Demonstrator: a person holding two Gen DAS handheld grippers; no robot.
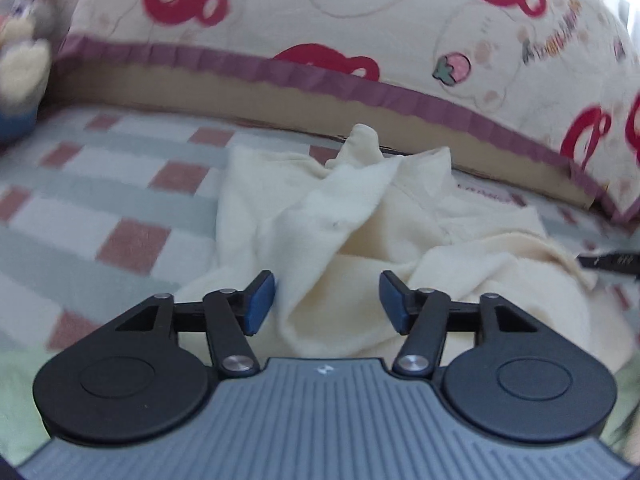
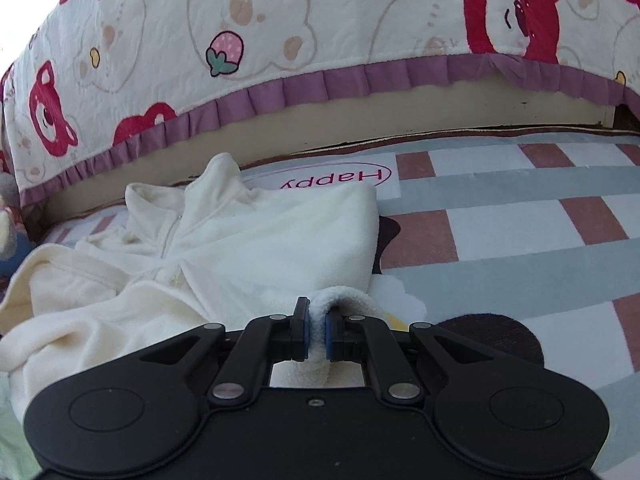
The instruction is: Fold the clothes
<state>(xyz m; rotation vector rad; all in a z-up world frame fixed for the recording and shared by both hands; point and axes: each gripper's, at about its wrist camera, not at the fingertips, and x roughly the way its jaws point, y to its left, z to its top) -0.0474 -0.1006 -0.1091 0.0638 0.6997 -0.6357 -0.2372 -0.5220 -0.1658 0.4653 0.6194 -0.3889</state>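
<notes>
Nearest in the right wrist view, the right gripper [image 2: 317, 330] has its jaws pressed together on a fluffy fold of the cream fleece garment [image 2: 256, 236], the pinched cloth bulging up between the blue pads [image 2: 306, 334]. In the left wrist view the left gripper [image 1: 327, 302] hangs low over the same garment [image 1: 320, 216] with its jaws spread wide, a rumpled ridge of cloth lying between them but not touching either pad. The garment lies crumpled on the checked blanket [image 2: 520, 248] of grey, white and brick-red squares, its long axis running from the grippers away toward the far side, its collar [image 2: 216, 176] pointing far and standing up in a small peak. Just right of the collar, upside-down pink lettering reading "Happy" [image 2: 340, 180] shows on the blanket. Beyond, a tan strip runs across, and above it hangs a cream quilted cover [image 2: 320, 20] printed with red bears and strawberries, edged with a purple frill [image 2: 280, 96]. At the far left a blurred plush toy [image 1: 22, 68] sits.
</notes>
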